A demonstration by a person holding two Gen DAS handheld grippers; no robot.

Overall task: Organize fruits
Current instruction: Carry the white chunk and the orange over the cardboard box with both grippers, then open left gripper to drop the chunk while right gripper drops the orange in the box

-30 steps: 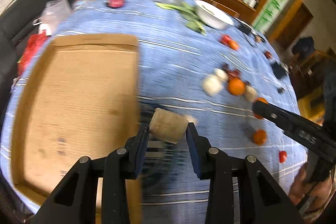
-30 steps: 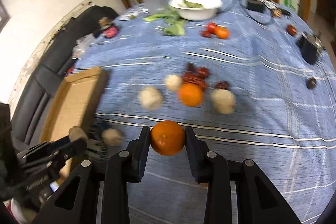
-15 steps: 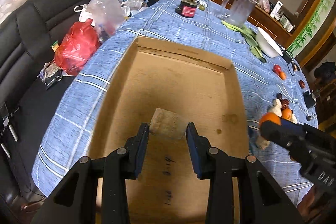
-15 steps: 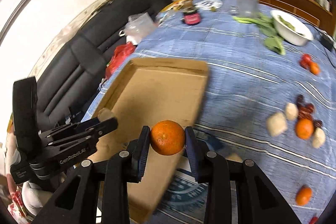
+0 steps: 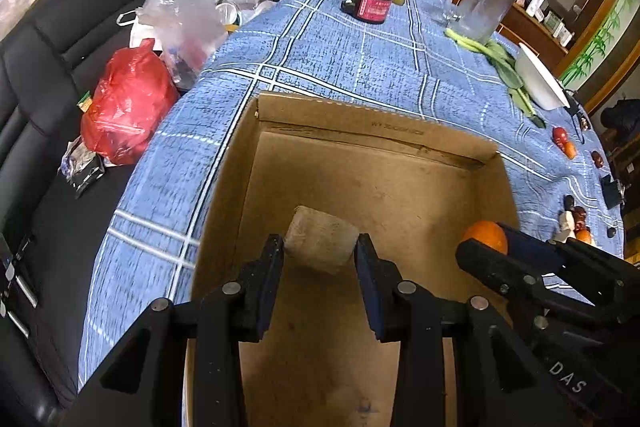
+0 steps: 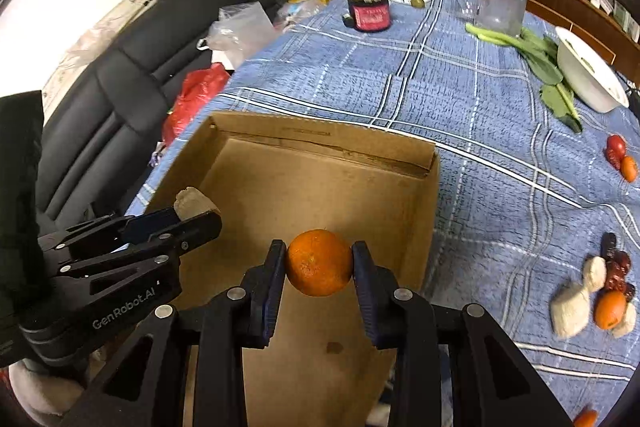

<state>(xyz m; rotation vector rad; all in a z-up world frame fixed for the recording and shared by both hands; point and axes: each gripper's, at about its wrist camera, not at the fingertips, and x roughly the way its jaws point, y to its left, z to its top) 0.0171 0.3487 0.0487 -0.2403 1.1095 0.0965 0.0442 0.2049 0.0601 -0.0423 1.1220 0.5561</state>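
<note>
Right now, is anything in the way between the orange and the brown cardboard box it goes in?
Nothing visible is. The round orange fruit, clamped in the right gripper, hangs over the open brown cardboard box, whose floor below looks bare. The left gripper, holding a pale beige chunk, is off to the side.

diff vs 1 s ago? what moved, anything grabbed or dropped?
Both hand-held grippers swung left from over the tablecloth to above the cardboard tray. The left hand-held gripper carried its pale beige chunk along; the right hand-held gripper carried its orange. Nothing was grabbed or let go: both stay clamped. The tray interior is bare as before, and the loose fruit pile sits where it was.
</note>
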